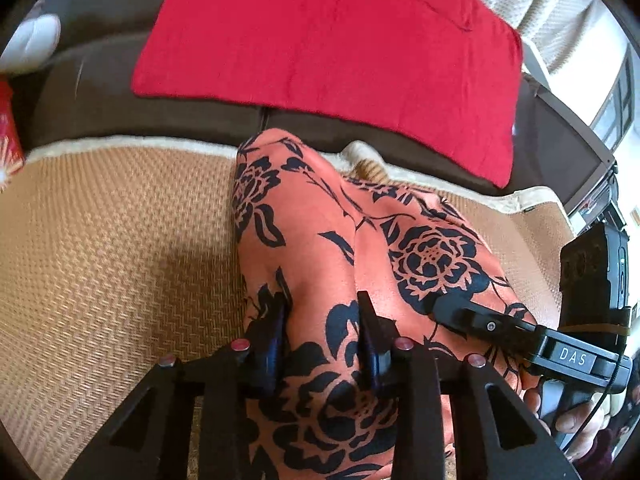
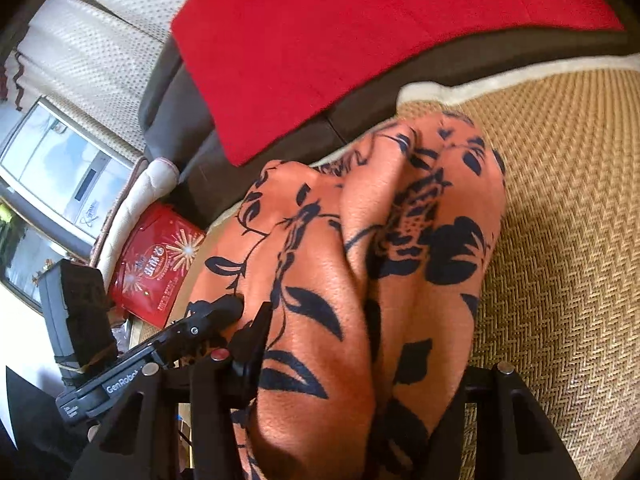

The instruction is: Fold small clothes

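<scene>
On a woven straw mat (image 1: 112,248) spread over a dark brown sofa, we saw an orange garment with a black flower print (image 1: 320,240) lying bunched in raised folds, one end reaching toward the sofa's back. Our left claw (image 1: 324,320) pointed down at the near part of the garment, its two dark fingers (image 1: 276,332) a moderate way apart with a ridge of the cloth rising between them; we could not tell whether the pads pressed on it. Our right claw (image 2: 360,360) sat over the same garment, which covered most of its gap; only one finger (image 2: 252,340) showed clearly, at the cloth's left edge, so we could not tell whether it gripped. Each claw appeared at the edge of the other's view, close together. Behind the garment, a red cloth (image 1: 340,60) lay flat against the sofa back. A red printed bag (image 2: 156,268) stood beside the sofa.
</scene>
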A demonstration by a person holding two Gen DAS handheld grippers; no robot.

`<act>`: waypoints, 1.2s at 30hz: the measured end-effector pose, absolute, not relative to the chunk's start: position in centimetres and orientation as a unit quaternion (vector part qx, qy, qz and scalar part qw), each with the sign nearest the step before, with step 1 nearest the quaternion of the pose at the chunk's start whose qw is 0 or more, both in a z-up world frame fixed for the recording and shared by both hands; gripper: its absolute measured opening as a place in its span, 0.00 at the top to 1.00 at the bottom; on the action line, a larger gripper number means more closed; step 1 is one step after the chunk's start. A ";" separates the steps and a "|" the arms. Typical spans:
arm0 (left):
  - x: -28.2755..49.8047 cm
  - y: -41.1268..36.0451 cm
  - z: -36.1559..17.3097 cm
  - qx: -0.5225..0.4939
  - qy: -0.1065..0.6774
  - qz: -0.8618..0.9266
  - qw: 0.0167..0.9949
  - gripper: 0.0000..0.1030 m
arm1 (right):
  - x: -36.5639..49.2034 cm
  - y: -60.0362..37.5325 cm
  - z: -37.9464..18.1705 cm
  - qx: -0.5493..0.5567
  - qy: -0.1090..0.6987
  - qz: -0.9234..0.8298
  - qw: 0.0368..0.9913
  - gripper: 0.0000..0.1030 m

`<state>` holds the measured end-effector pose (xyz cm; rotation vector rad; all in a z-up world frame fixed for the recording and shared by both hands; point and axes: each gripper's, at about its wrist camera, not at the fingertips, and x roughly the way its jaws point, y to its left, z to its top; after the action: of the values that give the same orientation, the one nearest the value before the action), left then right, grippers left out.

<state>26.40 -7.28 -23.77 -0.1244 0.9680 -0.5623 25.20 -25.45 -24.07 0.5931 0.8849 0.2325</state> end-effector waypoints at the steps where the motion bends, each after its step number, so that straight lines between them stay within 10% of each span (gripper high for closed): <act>1: 25.9 -6.9 -23.1 -0.061 0.453 -0.268 0.848 0.67 | 25.0 -25.2 -23.6 0.277 0.416 0.112 0.859 0.47; 13: 21.5 -6.6 -23.4 -0.024 0.476 -0.242 0.845 0.66 | 21.4 -24.3 -21.4 0.238 0.387 0.119 0.883 0.47; 25: 14.3 -8.4 -19.6 0.097 0.389 -0.128 0.907 0.18 | 15.9 -25.5 -22.5 0.246 0.428 0.017 0.869 0.41; 36: 3.9 -3.2 -6.0 0.090 0.236 -0.045 0.966 0.02 | 6.2 -20.1 -10.2 0.134 0.337 -0.021 0.932 0.34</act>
<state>3.89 -3.15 -6.00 0.1822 0.4781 -0.0904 6.16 -20.09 -10.22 0.2746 0.6890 -0.0427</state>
